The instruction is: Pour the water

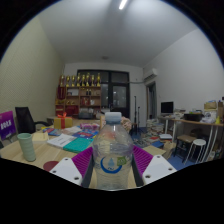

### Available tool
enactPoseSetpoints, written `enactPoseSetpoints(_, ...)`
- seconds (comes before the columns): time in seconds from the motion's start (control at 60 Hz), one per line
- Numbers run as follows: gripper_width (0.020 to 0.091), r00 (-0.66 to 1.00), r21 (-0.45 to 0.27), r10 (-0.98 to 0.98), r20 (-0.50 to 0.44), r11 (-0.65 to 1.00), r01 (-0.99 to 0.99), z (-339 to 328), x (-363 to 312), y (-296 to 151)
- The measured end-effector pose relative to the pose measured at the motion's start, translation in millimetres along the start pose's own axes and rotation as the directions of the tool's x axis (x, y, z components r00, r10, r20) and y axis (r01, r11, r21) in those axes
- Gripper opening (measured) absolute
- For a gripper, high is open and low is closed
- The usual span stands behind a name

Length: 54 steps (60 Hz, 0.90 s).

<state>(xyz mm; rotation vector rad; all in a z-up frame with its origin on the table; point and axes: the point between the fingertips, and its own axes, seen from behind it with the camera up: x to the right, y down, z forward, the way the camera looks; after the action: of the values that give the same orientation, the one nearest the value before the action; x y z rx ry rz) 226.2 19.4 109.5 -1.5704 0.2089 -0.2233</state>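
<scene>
I hold my gripper point(113, 166) over a cluttered wooden table point(50, 160), its two fingers closed against the sides of a clear plastic water bottle point(113, 152), the magenta pads point(83, 160) pressing on it left and right. The bottle stands upright between the fingers, its white cap point(113, 118) on top and a label at its lower body. To the left on the table stands a pale green cup point(27, 146), with papers point(62, 141) lying near it. Beyond, a shelf unit point(80, 95) with bright items lines the far wall, and a desk with a monitor point(167, 107) sits at right.
</scene>
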Motion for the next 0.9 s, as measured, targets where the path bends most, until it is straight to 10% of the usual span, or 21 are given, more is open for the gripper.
enactPoseSetpoints(0.3, 0.0509, 0.999, -0.034, -0.011, 0.043, 0.999, 0.012, 0.0, -14.5, 5.4)
enactPoseSetpoints(0.55, 0.0459, 0.851, 0.078, -0.512, 0.115, 0.859, 0.506, 6.9, -108.6, -53.4)
enactPoseSetpoints(0.733, 0.046, 0.305, 0.192, -0.95, -0.062, 0.289, 0.938, 25.4, -198.0, -102.4)
enactPoseSetpoints(0.9, 0.0461, -0.288, 0.181, -0.928, -0.235, -0.333, 0.925, 40.8, -256.7, -106.0)
